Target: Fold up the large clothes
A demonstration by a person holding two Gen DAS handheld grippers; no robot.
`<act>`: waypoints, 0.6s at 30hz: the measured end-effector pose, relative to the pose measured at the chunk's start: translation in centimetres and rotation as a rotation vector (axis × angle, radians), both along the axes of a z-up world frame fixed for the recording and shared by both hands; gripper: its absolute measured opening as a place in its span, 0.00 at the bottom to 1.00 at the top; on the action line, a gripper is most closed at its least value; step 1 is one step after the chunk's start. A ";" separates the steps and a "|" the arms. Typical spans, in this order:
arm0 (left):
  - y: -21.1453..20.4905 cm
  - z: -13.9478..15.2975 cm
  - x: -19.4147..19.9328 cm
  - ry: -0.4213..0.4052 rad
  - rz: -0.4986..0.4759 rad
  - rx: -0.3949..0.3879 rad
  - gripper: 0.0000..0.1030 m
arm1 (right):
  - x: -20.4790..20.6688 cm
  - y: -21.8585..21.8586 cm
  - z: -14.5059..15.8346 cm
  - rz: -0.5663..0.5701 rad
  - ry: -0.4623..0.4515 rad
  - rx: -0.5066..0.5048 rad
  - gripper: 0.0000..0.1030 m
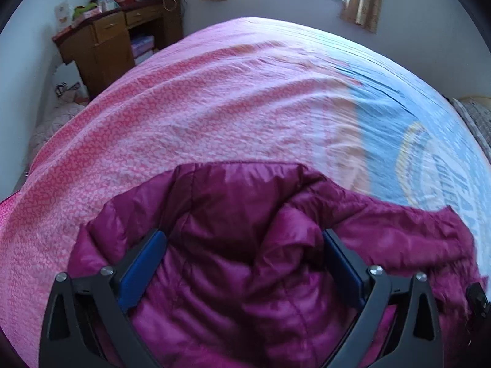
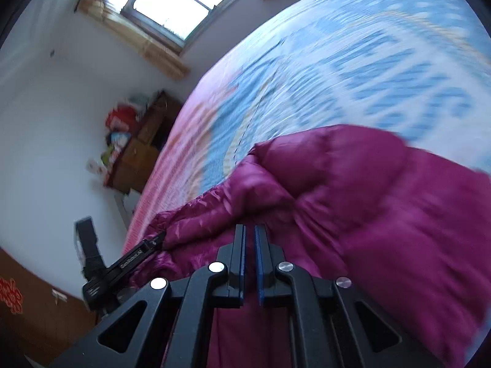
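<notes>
Left wrist view: I see my left gripper [image 1: 245, 245] spread wide, tilted down over the magenta jacket [image 1: 245, 230].
Jacket: bunched at the bed's [image 1: 184, 107] near edge; far bedspread lies bare.
Right gripper [image 2: 250, 251]: clenched, rolled sideways, nothing visibly pinched.

jacket [image 1: 245, 260]: cut off at 6 o'clock | bedspread [image 2: 368, 61]: print blurred, unreadable | desk [image 1: 116, 33]: clutter too small to tell
</notes>
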State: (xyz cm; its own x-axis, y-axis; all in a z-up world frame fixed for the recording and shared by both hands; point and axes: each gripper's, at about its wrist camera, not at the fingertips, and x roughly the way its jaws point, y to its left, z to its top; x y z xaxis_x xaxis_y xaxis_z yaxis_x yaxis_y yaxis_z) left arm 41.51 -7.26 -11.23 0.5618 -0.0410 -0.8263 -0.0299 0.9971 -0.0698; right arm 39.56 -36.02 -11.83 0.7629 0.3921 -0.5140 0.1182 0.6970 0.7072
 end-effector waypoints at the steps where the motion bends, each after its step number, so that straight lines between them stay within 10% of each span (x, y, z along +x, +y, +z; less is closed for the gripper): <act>1: 0.5 0.6 -0.7 0.004 0.003 -0.024 0.99 | -2.3 -0.8 0.6 -0.012 -0.041 0.031 0.06; 15: 9.9 5.3 -25.4 -0.231 -0.154 -0.110 0.99 | -33.3 -1.4 7.9 -0.093 -0.203 -0.214 0.09; 17: 11.7 4.7 -28.5 -0.241 -0.141 -0.121 0.99 | -36.2 -0.9 8.1 -0.101 -0.206 -0.237 0.36; 18: 12.5 4.4 -29.5 -0.241 -0.134 -0.126 0.99 | -37.7 -0.6 8.2 -0.105 -0.211 -0.242 0.68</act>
State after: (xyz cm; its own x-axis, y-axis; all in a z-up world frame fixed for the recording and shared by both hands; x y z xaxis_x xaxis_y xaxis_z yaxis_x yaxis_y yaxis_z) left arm 12.01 5.20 -6.86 0.7236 -0.2218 -0.6536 0.1336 0.9741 -0.1826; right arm 1.85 -36.59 -3.68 0.8924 0.1912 -0.4088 0.0670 0.8397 0.5390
